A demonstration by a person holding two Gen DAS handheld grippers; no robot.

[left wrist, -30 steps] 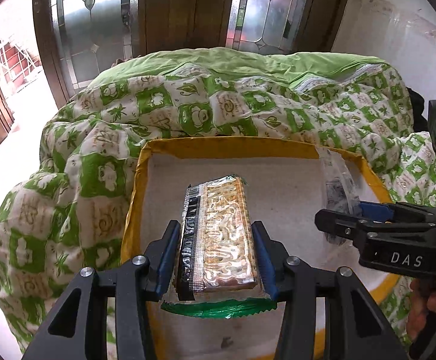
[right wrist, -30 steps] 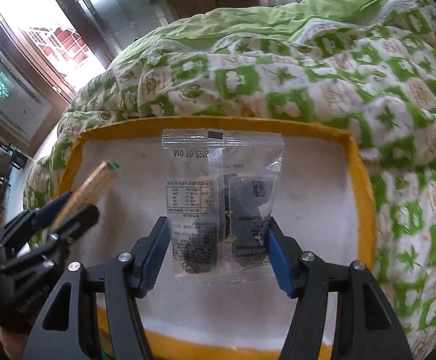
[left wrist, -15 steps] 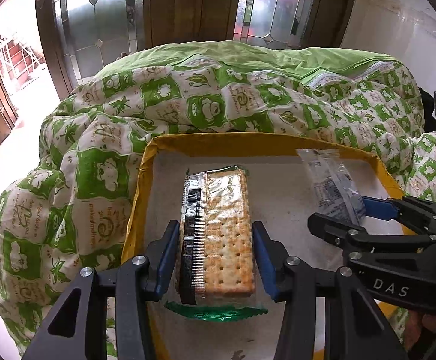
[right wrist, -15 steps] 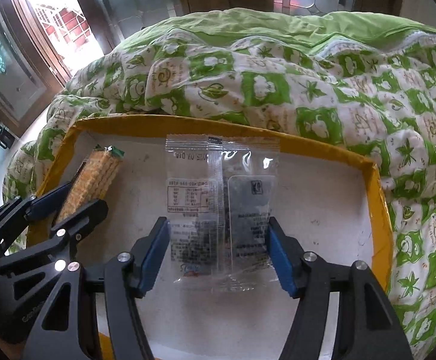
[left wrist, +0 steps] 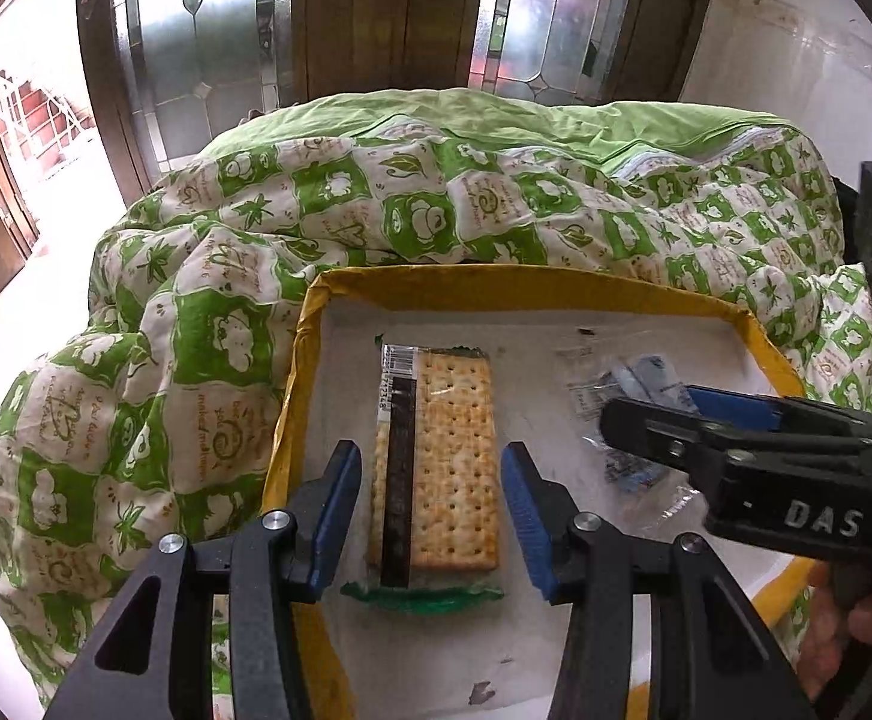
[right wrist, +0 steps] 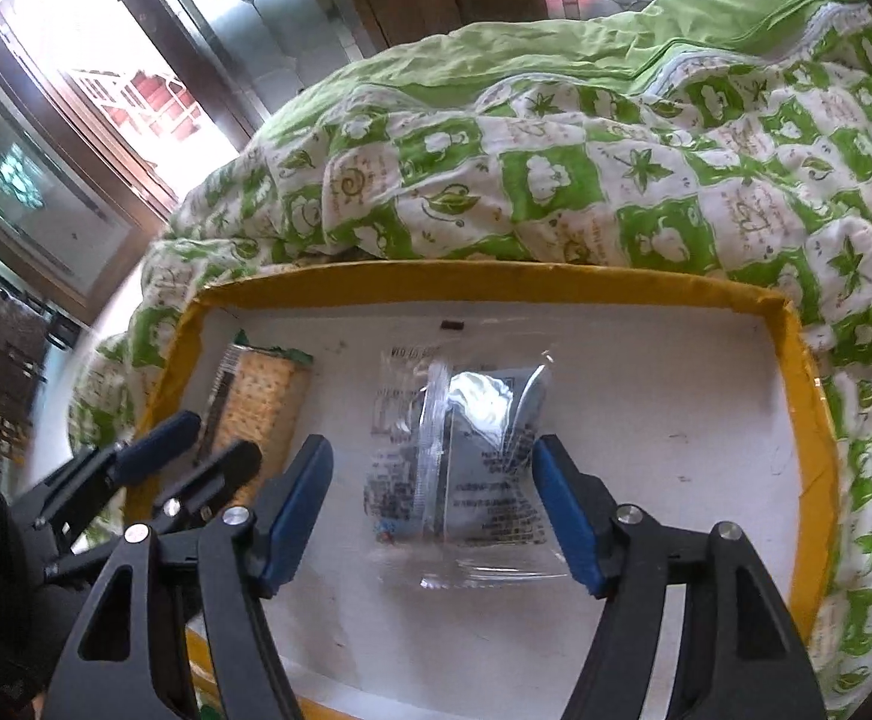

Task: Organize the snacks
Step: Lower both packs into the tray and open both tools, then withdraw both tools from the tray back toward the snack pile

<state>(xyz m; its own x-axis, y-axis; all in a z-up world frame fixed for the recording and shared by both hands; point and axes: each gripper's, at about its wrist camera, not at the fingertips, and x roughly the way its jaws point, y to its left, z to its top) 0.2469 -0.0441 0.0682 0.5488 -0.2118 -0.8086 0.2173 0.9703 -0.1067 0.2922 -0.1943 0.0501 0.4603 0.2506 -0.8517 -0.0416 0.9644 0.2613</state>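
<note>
A cracker pack with a green wrapper end lies flat on the white floor of a yellow-rimmed tray. My left gripper is open around it, with a narrow gap at each blue pad. In the right wrist view the pack lies at the tray's left, partly behind the left gripper. A clear plastic snack packet with a dark sachet inside rests in the tray's middle. The jaws of my right gripper are opening and stand clear of the packet on both sides. The packet also shows behind the right gripper.
The tray sits on a green-and-white patterned quilt that bulges up behind it and on both sides. Wooden doors with leaded glass stand beyond. A person's hand holds the right gripper at the lower right.
The cracker pack went from tilted and pinched between the left pads to lying flat in the tray. The clear packet came down onto the tray floor, and the right jaws widened off it.
</note>
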